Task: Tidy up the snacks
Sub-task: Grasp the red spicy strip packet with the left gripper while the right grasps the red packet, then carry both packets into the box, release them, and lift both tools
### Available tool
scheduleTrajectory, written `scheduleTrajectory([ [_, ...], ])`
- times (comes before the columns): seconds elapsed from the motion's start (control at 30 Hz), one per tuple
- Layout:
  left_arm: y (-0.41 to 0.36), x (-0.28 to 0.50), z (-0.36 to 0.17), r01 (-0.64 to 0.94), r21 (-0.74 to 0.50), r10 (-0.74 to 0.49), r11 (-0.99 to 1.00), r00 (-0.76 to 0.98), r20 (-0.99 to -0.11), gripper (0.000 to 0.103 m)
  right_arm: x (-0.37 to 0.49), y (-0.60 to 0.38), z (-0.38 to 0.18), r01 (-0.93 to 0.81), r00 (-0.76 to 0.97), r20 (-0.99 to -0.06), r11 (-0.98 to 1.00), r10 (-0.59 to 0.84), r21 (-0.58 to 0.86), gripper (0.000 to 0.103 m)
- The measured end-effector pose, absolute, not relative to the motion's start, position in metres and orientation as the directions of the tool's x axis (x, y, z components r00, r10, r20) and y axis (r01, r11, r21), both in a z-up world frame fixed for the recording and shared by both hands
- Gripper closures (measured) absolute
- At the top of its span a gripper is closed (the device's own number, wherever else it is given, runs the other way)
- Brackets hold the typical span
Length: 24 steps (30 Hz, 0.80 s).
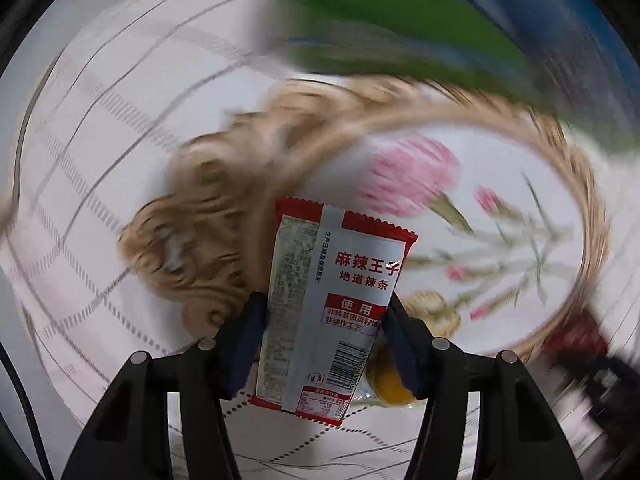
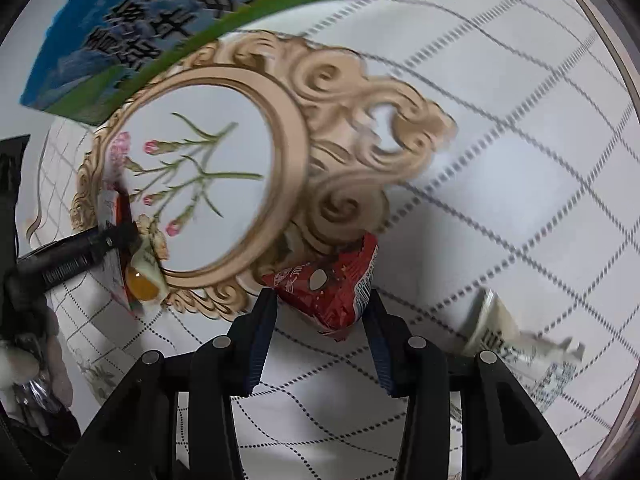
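The right gripper (image 2: pixel 322 312) points down at a patterned tablecloth (image 2: pixel 500 184), its 2 blue-padded fingers (image 2: pixel 262 336) closed against the sides of a red snack packet (image 2: pixel 334 292). Beyond the fingertips lies a printed oval frame with pink flowers (image 2: pixel 208 172). Right of the fingers sits a white wrapper (image 2: pixel 508 340). Far left, the left gripper (image 2: pixel 116 240) holds a red-and-white packet (image 2: pixel 112 276) above an orange sweet (image 2: pixel 140 286). A blue-green carton (image 2: pixel 132 40) lies farthest ahead.

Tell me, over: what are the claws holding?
Left claw shut on silver-red packet. Right claw shut on red packet. Egg snack beside left claw; white wrapper lying clear.
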State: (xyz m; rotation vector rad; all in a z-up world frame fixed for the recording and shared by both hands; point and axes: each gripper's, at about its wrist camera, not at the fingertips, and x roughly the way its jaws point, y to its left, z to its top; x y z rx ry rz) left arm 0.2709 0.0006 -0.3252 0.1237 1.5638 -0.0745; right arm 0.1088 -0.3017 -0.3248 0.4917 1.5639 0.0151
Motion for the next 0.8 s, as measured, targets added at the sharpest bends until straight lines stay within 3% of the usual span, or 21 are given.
scheduleTrajectory([
  [0.1,0.022,0.277,-0.33,0.03,-0.05,-0.049,0.998,-0.034,-0.998,0.047,0.114,-0.299,-0.33,0.3,0.014,-0.945,0.9,0.326,0.316,0.056],
  [0.17,0.025,0.278,-0.335,0.045,-0.066,-0.063,0.997,-0.056,-0.996,0.043,0.121,-0.298,-0.333,0.3,0.0,-0.946,0.902,0.324,0.309,0.056],
  [0.43,0.002,0.256,-0.347,0.208,0.015,0.028,0.978,-0.057,-0.998,0.038,0.13,-0.286,-0.341,0.288,-0.009,-0.95,0.91,0.313,0.297,0.056],
  [0.47,0.001,0.255,-0.347,0.204,0.019,0.03,0.979,-0.05,-0.998,0.041,0.131,-0.285,-0.342,0.287,-0.007,-0.95,0.911,0.311,0.296,0.056],
  [0.5,0.001,0.252,-0.345,0.202,0.034,0.042,0.979,-0.034,-0.999,0.053,0.13,-0.285,-0.342,0.286,-0.005,-0.951,0.912,0.308,0.294,0.056],
  [0.53,0.001,0.25,-0.344,0.201,0.043,0.048,0.979,-0.021,-0.999,0.057,0.131,-0.283,-0.342,0.282,0.003,-0.952,0.913,0.306,0.294,0.057],
  [0.8,-0.009,0.224,-0.296,0.184,0.039,0.032,0.982,0.045,-0.998,0.061,0.132,-0.284,-0.319,0.261,0.057,-0.944,0.908,0.325,0.328,0.06],
])
